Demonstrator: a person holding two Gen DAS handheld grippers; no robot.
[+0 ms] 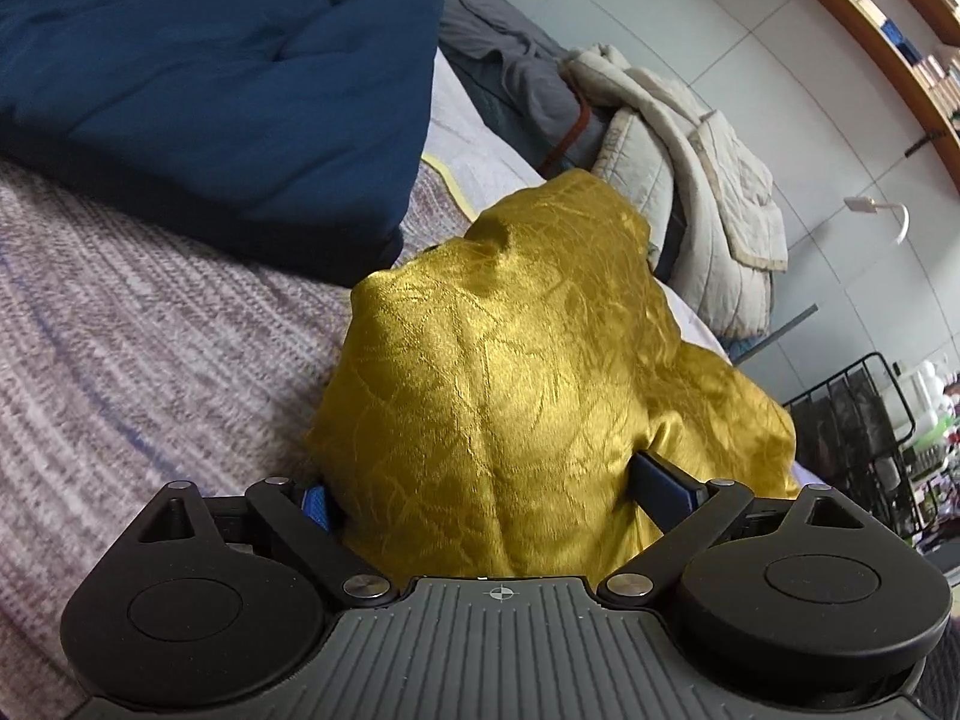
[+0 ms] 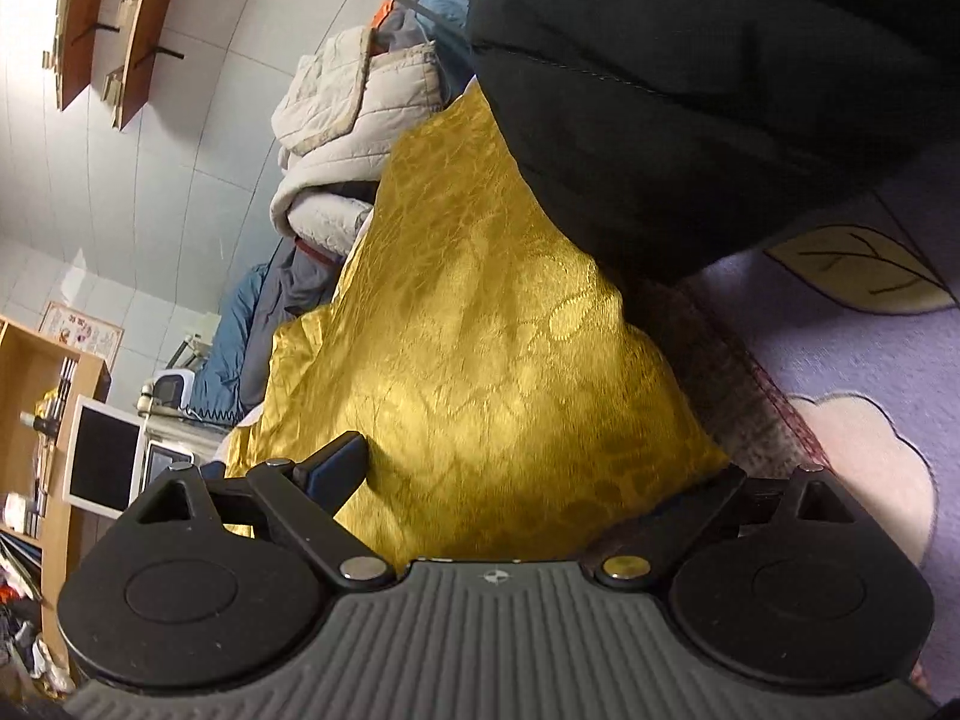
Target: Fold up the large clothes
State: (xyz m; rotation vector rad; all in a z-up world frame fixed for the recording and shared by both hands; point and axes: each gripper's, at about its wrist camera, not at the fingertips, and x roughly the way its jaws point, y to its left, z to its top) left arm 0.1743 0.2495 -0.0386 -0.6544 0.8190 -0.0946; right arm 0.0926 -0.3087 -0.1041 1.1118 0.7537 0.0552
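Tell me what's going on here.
A person is folding a gold cloth on a bed, with a handheld gripper in each hand. The left gripper and right gripper each have the cloth bunched between their fingers, which look spread wide around it. A blue duvet and a beige jacket lie nearby.

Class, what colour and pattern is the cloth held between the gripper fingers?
Shiny gold cloth with a woven leafy pattern, clearest in the right wrist view.
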